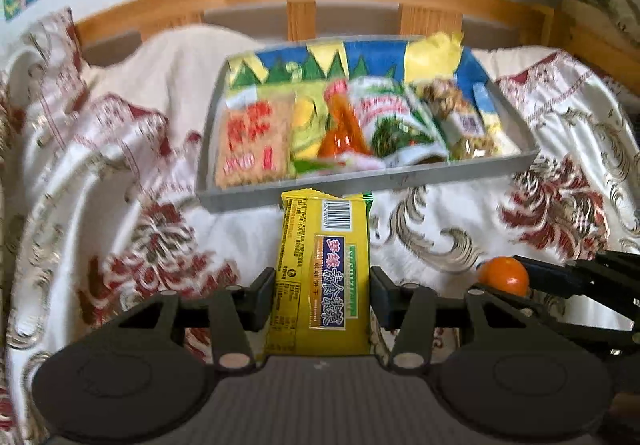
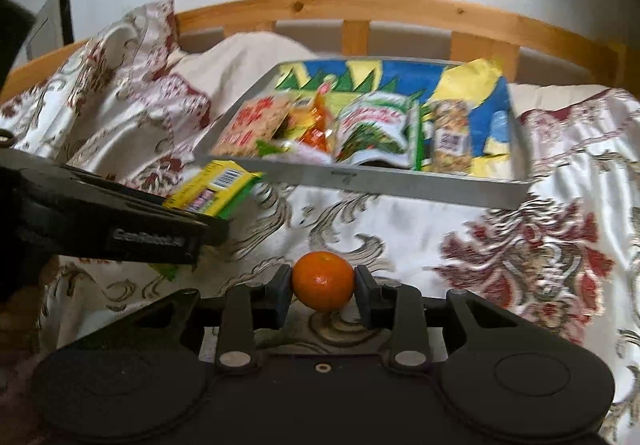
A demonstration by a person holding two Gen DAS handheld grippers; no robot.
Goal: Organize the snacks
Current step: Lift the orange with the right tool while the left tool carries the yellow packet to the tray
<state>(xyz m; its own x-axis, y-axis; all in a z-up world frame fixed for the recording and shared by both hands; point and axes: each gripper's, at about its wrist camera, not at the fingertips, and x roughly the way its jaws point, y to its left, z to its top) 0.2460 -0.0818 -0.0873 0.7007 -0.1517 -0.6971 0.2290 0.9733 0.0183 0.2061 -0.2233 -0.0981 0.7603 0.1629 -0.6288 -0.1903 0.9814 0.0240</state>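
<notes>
Bed draped in a floral cloth, wooden rail behind. Grey tray resting on the cloth, packed with snack packets side by side. Left gripper just short of the tray's near wall, jaws pinching a yellow biscuit packet held lengthwise above the cloth. Right gripper beside it, jaws pinching a small orange above the cloth, well short of the tray
</notes>
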